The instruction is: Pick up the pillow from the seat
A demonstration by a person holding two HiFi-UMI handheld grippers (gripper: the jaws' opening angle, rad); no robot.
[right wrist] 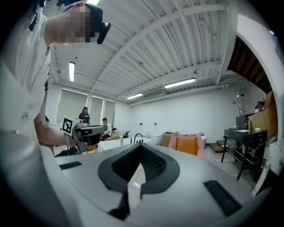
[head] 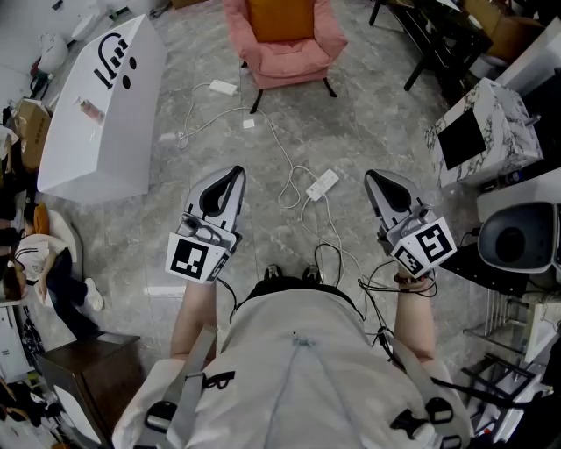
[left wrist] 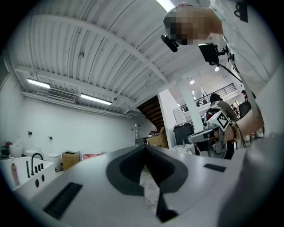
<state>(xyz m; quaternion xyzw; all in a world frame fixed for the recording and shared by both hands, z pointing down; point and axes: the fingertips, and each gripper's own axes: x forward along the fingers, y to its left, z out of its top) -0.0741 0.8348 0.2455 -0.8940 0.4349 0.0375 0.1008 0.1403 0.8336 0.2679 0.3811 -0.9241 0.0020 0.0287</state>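
At lower centre of the head view, both grippers are held up side by side over the grey floor [head: 368, 105]. They are well apart from each other, tips toward the top of the frame.

The left gripper [head: 230, 180] has its jaws together with nothing between them; the left gripper view shows the dark pads meeting at the tip. The right gripper [head: 379, 182] is the same, jaws closed and empty.

The orange pillow [head: 280, 17] is at top centre, on the seat of the pink armchair [head: 289, 54], against its back. It is well apart from both grippers and nothing touches it. In the right gripper view the pillow shows right of centre, far across the room beyond the closed jaws.

A white power strip [head: 323, 183] lies on the floor between the two grippers. Its white cable [head: 272, 131] runs up toward the armchair.

A white counter [head: 101, 105] is at upper left and a marble-patterned box [head: 491, 118] at the right edge. The person's white shirt [head: 298, 368] fills the bottom centre.
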